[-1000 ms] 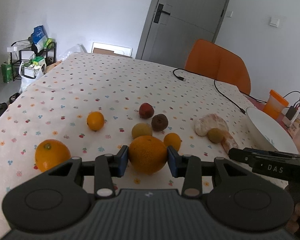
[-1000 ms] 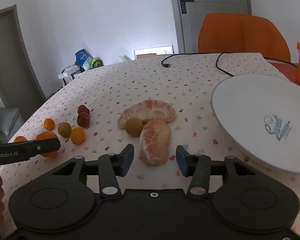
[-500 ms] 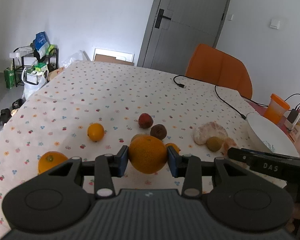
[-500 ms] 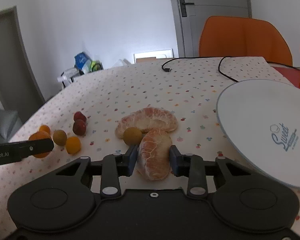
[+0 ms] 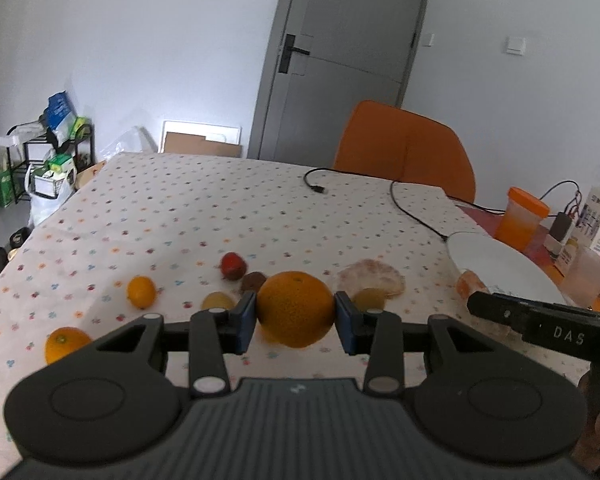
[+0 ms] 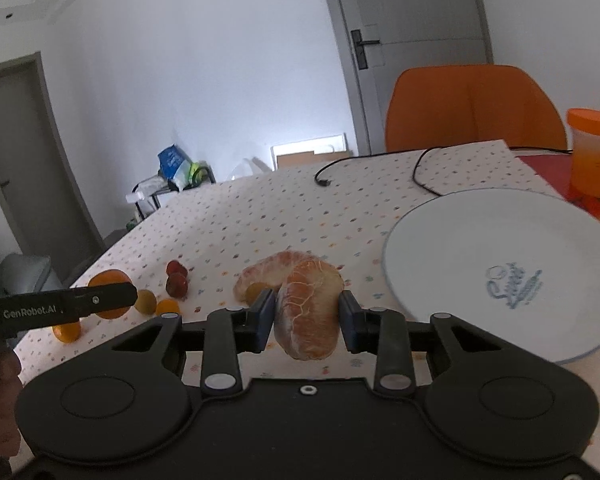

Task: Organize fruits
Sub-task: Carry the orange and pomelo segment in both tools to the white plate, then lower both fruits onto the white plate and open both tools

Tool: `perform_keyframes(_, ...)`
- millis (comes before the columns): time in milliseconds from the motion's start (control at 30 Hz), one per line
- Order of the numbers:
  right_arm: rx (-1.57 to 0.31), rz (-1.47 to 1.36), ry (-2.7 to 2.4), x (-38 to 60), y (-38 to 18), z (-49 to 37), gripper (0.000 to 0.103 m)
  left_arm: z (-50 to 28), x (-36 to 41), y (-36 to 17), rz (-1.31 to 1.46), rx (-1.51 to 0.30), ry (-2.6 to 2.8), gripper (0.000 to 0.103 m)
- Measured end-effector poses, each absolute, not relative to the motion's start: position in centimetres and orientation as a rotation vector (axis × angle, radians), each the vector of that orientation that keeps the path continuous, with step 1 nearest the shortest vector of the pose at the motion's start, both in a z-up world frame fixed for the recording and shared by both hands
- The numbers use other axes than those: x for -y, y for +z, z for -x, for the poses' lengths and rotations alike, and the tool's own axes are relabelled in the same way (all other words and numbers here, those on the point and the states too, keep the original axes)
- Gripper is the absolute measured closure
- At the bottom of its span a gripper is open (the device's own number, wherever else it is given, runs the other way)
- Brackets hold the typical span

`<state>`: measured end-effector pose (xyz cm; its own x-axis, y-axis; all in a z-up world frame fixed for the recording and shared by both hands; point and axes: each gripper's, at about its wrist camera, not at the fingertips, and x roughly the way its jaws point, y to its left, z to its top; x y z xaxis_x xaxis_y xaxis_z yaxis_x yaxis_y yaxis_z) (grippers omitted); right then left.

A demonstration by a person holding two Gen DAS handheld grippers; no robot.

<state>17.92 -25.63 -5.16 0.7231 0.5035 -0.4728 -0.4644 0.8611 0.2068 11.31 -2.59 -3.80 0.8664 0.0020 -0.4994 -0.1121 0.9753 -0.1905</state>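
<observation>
Left tongs [image 5: 296,316] clamped on an orange [image 5: 295,309], right tongs [image 6: 307,318] squeezing a peeled segment [image 6: 309,308], both up off the tabletop [image 6: 260,216]. Segment's soft, too much squeeze might burst it before the plate [image 6: 500,240].

Whole orange [image 5: 296,309] clamped off the tablecloth, peeled pomelo segment [image 6: 308,307] clamped upright, small fruits lay scattered, white plate [image 6: 452,248] bare.
</observation>
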Motion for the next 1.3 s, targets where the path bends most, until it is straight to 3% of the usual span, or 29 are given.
perform_keyframes(1300, -0.464, -0.126, 0.239, 38.2, -6.2, -20.2, 0.070, -17.1, 14.0, -2.6, 0.118, -0.539, -0.155, 0.063)
